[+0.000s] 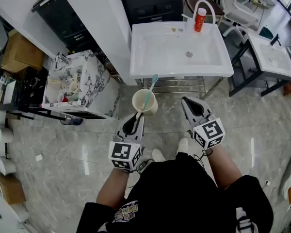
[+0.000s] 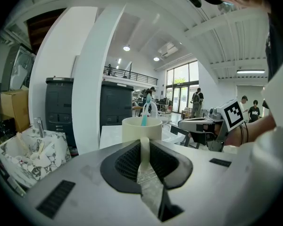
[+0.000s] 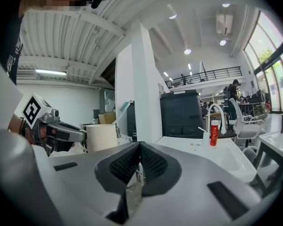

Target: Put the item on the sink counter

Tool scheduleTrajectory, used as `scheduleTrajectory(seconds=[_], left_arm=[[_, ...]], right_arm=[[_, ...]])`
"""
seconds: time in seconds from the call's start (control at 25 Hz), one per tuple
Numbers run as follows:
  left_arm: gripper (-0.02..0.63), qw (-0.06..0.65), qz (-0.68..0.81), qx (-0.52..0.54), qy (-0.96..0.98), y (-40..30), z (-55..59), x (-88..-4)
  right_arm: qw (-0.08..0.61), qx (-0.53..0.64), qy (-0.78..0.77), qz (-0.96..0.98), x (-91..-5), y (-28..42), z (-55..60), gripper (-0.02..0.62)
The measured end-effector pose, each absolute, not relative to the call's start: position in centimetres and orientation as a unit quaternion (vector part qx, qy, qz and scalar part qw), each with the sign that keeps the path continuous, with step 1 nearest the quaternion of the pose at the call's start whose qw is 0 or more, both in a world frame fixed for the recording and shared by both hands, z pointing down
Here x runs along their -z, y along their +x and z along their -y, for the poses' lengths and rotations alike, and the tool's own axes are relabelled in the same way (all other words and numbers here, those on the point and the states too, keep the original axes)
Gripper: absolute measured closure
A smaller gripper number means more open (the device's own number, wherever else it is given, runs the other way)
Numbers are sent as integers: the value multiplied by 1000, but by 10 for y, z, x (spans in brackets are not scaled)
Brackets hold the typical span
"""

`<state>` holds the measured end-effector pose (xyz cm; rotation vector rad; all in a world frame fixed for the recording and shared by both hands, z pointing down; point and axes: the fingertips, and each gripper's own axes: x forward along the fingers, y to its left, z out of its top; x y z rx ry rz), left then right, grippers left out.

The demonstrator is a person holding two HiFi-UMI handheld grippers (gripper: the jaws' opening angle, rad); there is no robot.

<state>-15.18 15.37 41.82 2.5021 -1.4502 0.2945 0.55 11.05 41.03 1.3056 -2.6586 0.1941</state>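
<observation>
Pinching a cream ceramic mug [image 1: 144,102] by its handle in the left gripper [image 1: 138,114], teal plastic toothbrush [image 1: 150,87] standing inside, above the grey marble floor [image 1: 63,144], just before the white rectangular sink counter [image 1: 179,72]. Rightwards, right gripper [image 1: 185,101] pressed closed on nothing.

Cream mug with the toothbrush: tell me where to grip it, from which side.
Take the mug by its handle, coming level from that side, as the left tool does. The handle is a thin upright strip that fits between pads; the toothbrush leaning out may hamper a grip from above.
</observation>
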Motion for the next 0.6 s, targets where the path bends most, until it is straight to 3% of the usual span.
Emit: scheduleTrajectory(seconds=[0.6], left_arm=[[561,113,503,-105,850,-217,-162,-426]], right_arm=[[83,-53,440,892,-406,-50,-106,541]])
